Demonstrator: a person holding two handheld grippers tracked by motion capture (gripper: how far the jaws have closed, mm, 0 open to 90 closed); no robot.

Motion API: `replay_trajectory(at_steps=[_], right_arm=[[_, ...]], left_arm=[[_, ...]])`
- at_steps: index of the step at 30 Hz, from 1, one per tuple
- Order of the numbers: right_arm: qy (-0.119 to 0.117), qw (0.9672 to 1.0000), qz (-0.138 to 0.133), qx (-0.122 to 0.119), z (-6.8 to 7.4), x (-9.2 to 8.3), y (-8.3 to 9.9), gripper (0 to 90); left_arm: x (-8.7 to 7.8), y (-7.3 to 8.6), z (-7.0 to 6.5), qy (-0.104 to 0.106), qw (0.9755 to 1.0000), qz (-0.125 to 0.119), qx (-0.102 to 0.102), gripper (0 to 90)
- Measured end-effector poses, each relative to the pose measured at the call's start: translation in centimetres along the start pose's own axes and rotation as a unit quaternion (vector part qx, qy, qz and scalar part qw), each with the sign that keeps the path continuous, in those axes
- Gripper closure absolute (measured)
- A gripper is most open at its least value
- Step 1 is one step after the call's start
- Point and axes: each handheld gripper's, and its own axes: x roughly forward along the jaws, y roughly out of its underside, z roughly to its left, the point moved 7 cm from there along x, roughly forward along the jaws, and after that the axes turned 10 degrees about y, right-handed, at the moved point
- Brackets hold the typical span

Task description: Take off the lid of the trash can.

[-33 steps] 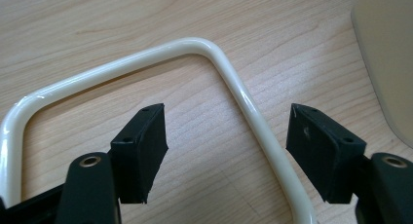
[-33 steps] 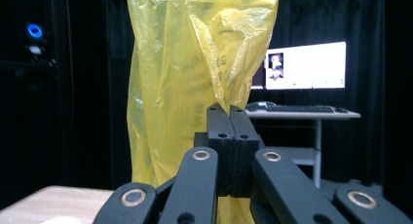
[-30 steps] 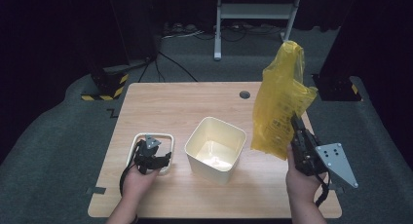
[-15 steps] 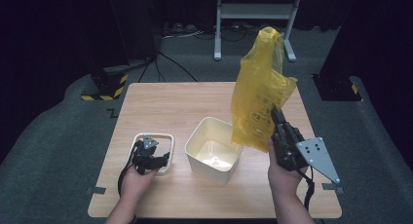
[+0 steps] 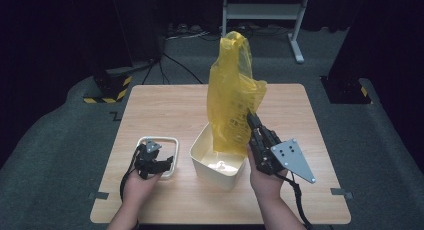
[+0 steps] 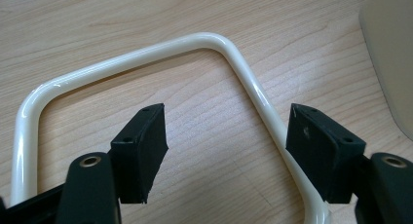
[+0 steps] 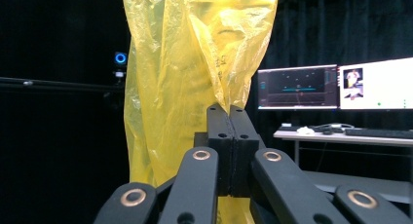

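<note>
A yellow plastic bag (image 5: 232, 100) hangs upright, its lower end over the cream bin (image 5: 215, 176) in the middle of the table. My right gripper (image 5: 250, 118) is shut on a fold at the bag's right side. In the right gripper view the two jaws (image 7: 230, 109) are pressed together on the yellow film of the bag (image 7: 185, 63). A white rounded-square ring (image 5: 158, 139) lies flat to the left of the bin. My left gripper (image 5: 151, 153) stands open over the ring (image 6: 146, 51). One pad is inside the ring and the other at its right bar.
The wooden table (image 5: 165, 105) has bare room behind the bin and along its right side. The bin's wall (image 6: 389, 63) is close on the right of the left gripper. Beyond the table are a dark floor, cables and a metal stand (image 5: 260, 10).
My right gripper has carried the yellow bag leftward from the table's right edge to above the bin. The left gripper has stayed over the ring.
</note>
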Motion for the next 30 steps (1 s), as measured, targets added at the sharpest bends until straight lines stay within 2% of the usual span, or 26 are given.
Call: replay_trajectory(at_steps=[5,13,17,23,30], right_arm=[[-0.014,0.9999,0.004,0.001,1.5,0.5,0.8,90.0],[-0.025,0.9995,0.016,0.003,2.5,1.1,2.4,90.0],[-0.027,0.9994,0.021,-0.002,2.4,0.9,3.4,90.0],[-0.023,0.999,0.037,-0.005,1.5,0.5,4.9,90.0],[-0.023,0.9977,0.061,-0.015,0.6,-0.2,6.8,90.0]], left_arm=[[0.0,0.1,0.1,0.002,1.0,0.0,-0.002,31.2],[-0.1,0.2,0.2,0.002,1.0,0.0,-0.006,31.2],[-0.1,0.2,0.2,0.003,1.0,-0.002,-0.008,31.3],[-0.1,0.1,0.2,0.004,1.0,0.0,-0.009,32.0],[0.0,0.0,-0.1,0.003,1.0,0.003,-0.001,32.0]])
